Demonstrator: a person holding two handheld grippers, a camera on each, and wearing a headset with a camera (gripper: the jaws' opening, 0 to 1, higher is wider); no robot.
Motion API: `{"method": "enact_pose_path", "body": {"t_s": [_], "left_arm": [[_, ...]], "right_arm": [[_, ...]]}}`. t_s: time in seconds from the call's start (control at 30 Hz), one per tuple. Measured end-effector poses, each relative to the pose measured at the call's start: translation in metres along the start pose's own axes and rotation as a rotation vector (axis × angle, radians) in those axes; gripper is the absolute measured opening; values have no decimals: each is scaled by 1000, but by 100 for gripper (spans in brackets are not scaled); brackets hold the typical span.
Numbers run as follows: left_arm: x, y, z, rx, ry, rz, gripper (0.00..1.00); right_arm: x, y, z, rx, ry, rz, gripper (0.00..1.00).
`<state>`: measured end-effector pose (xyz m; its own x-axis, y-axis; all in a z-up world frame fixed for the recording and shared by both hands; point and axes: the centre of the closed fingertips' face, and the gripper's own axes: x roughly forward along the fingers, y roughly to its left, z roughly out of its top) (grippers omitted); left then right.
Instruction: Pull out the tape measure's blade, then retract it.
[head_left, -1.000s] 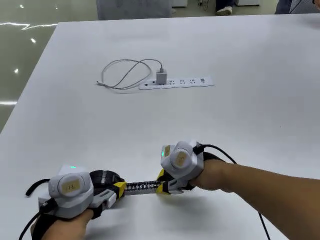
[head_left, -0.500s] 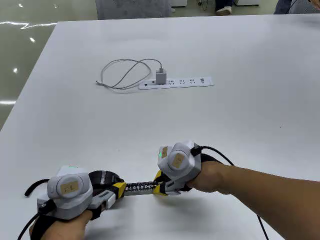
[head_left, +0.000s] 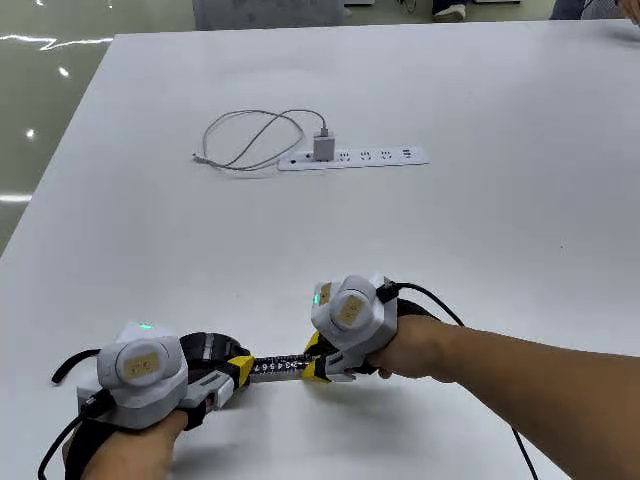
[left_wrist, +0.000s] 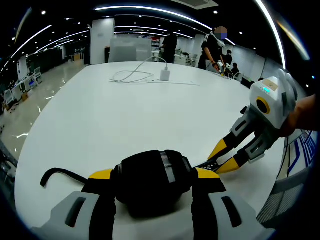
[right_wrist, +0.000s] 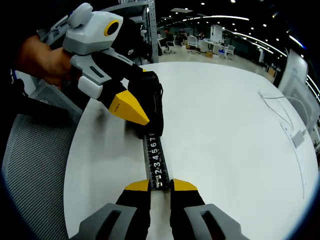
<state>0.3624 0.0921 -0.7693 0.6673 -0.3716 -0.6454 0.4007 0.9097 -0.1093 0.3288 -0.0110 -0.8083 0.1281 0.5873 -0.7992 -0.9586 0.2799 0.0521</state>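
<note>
Currently left gripper (left_wrist: 156, 176) clamps the case (left_wrist: 150, 190) at the near edge of the desk (head_left: 430, 250). Right gripper (right_wrist: 161, 186) pinches the blade (right_wrist: 153, 156) tip just beside it; a short length is out.

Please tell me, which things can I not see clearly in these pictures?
End hook of the blade: right gripper view, hidden inside the right claw shut on it.
Sides of the tape measure case: left gripper view, covered by the left claw gripping it.
Numbers on the blade: head view, too small.
Markings on the power strip: head view, too small.
</note>
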Motion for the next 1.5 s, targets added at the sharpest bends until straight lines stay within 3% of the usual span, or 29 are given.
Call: {"method": "enact_pose_path", "body": {"t_s": [0.3, 0.8, 1.5], "left_arm": [[0, 0, 1, -4, 0, 2, 57], [0, 0, 0, 0, 0, -1, 57], [0, 0, 1, -3, 0, 1, 57]], "right_arm": [[2, 0, 4, -17, -17, -11, 10], [4, 3, 9, 20, -25, 13, 10], [9, 3, 15, -21, -45, 12, 10]]}}
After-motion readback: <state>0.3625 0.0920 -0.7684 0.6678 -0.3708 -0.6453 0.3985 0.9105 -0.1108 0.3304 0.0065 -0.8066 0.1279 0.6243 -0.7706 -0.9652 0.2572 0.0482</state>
